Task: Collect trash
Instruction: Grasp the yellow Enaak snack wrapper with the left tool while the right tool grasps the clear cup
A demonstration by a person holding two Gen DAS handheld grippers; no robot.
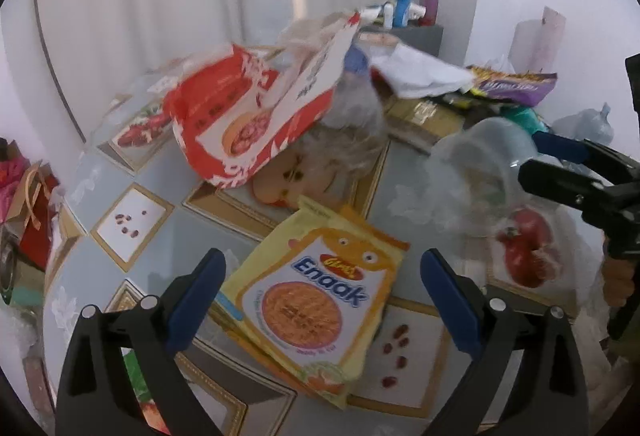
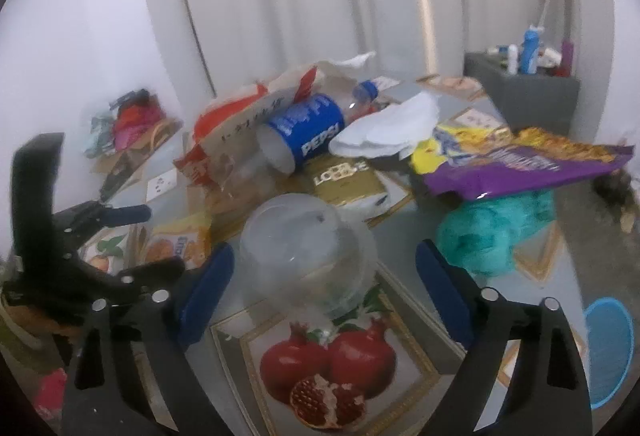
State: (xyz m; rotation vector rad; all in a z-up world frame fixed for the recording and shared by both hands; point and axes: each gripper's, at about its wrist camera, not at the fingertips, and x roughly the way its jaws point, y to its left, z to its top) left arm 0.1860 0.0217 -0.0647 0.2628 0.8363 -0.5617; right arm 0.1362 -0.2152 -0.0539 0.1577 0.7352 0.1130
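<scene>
Yellow snack pkt btwn open left claw; clear cup btwn open right claw.

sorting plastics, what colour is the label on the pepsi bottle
Blue with white lettering on the bottle, and its cap is blue too. Clearest in the right wrist view.

Heaped wrappers beyond; near tabletop seemingly clear

We read "Enaak" in blue on the yellow snack packet, w/ a small red logo above, too blurred to read. "PEPSI" on the blue bottle label. Gold pack: "LO…", rest illegible. Purple bag lettering unreadable.
</scene>
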